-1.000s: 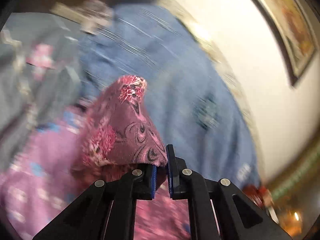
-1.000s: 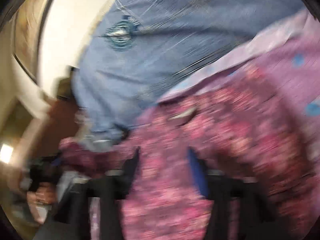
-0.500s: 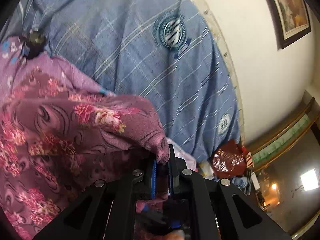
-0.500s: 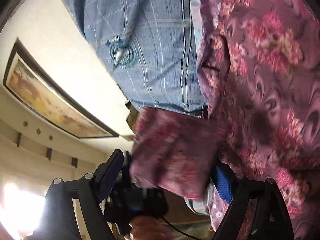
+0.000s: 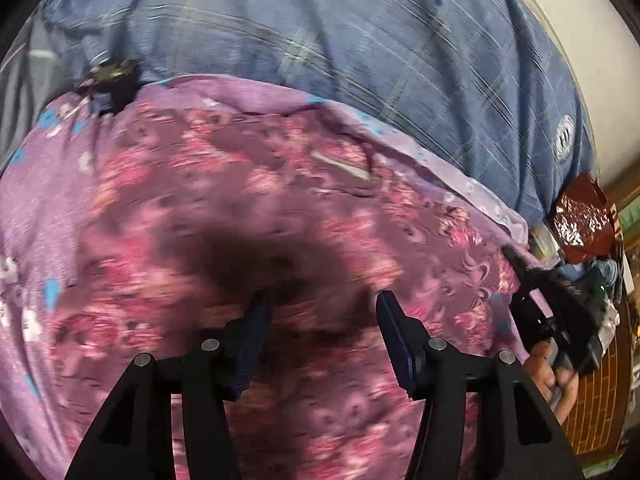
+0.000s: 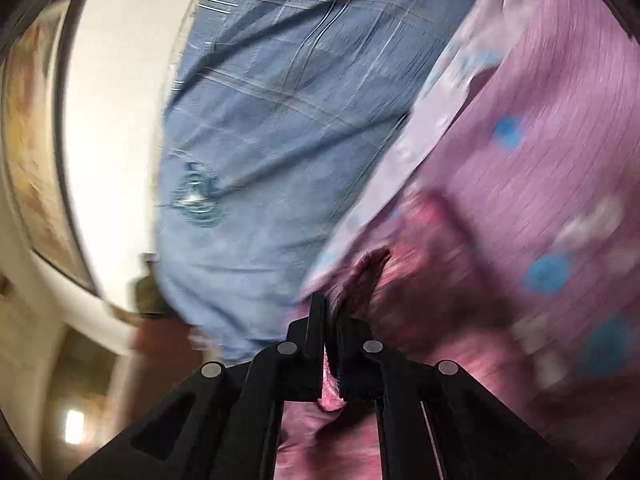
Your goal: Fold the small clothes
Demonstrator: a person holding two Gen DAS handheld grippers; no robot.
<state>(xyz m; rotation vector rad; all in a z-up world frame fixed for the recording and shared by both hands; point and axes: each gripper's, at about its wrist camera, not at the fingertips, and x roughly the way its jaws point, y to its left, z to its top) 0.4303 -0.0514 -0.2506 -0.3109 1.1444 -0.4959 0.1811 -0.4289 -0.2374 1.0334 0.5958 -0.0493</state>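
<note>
Now spread wide, left claw [image 5: 324, 312], jaws just opened, hovering over floral maroon garment [image 5: 280, 216] lying flat on lilac sheet [image 5: 36, 208]. Right claw [image 6: 330, 316] just snapped together, pinching garment's edge, near blue plaid cloth [image 6: 280, 120].

A blue plaid sheet [image 5: 360, 64] with round crest emblems covers the supporting surface, apparently a bed, and runs to the far edge against a pale wall. A lilac cloth [image 5: 36, 208] printed with blue and white flowers lies directly on it, near side. On the lilac cloth rests the maroon floral garment [image 5: 248, 200]. A small dark object [image 5: 114, 76], blurred, sits at the lilac cloth's far left edge.
</note>
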